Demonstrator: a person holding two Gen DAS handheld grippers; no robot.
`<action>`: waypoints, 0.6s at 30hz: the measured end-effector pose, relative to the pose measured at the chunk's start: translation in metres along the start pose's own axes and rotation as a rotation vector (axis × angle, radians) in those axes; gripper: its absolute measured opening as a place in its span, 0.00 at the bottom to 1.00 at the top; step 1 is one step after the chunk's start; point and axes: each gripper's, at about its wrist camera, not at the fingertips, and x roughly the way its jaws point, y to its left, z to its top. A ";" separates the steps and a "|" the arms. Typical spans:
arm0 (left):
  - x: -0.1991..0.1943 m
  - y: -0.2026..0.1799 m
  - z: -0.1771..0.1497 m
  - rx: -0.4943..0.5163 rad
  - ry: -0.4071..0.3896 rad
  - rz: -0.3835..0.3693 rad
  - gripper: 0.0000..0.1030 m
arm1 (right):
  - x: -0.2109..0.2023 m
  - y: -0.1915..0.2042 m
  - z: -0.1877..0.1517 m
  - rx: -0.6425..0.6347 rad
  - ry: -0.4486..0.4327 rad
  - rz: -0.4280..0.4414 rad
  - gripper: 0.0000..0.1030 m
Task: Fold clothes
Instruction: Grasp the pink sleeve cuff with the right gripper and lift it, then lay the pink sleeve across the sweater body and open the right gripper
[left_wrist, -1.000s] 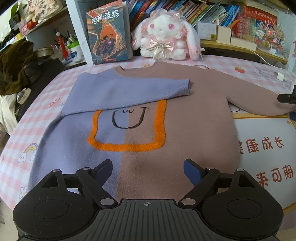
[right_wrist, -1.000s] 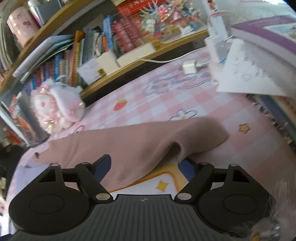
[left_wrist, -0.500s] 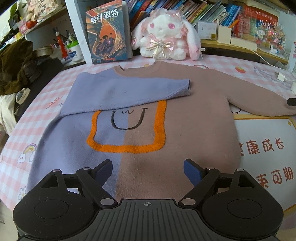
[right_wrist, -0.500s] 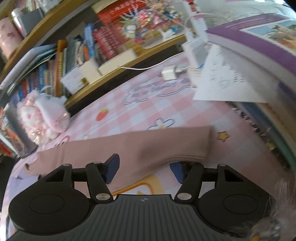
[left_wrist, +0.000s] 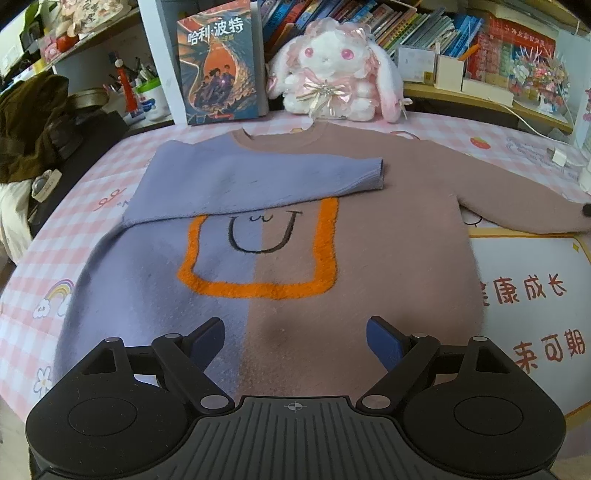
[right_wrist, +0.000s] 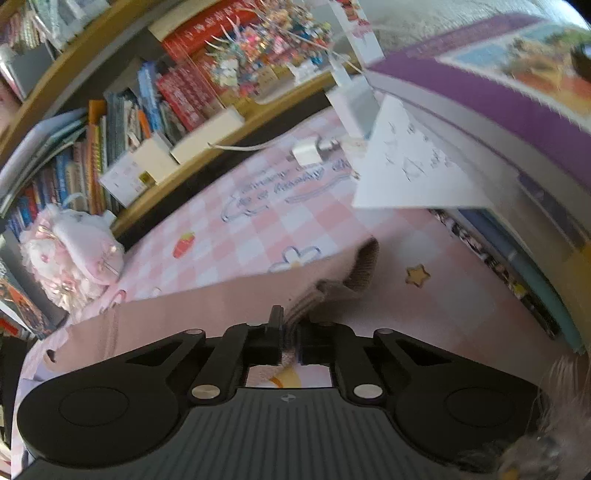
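Right gripper (right_wrist: 286, 332) pinches sweater sleeve (right_wrist: 184, 325); cuff bunched.

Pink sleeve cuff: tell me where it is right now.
In the right wrist view the pink sleeve cuff lies low centre on the checked tablecloth, beside a star print, with the right tool shut on it.

The right claw (right_wrist: 289, 338) is clamped on the cuff of a brown-pink sleeve (right_wrist: 192, 317), the knit bunched and lifted beyond its tips. The sleeve stretches away to the left over the pink checked table (right_wrist: 295, 218). A white charger plug (right_wrist: 306, 153) lies farther back, near a stack of books (right_wrist: 498, 110) at right. A pink plush toy (right_wrist: 70, 258) sits at left, below a crowded bookshelf (right_wrist: 147, 110).
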 end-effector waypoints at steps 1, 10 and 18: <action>0.000 0.002 -0.001 -0.003 -0.003 -0.001 0.84 | -0.002 0.004 0.002 -0.005 -0.011 0.007 0.06; 0.001 0.040 -0.007 -0.036 -0.042 -0.032 0.84 | -0.015 0.069 0.012 -0.077 -0.100 0.113 0.05; -0.002 0.103 0.002 -0.037 -0.129 -0.081 0.84 | -0.014 0.171 -0.008 -0.152 -0.152 0.220 0.05</action>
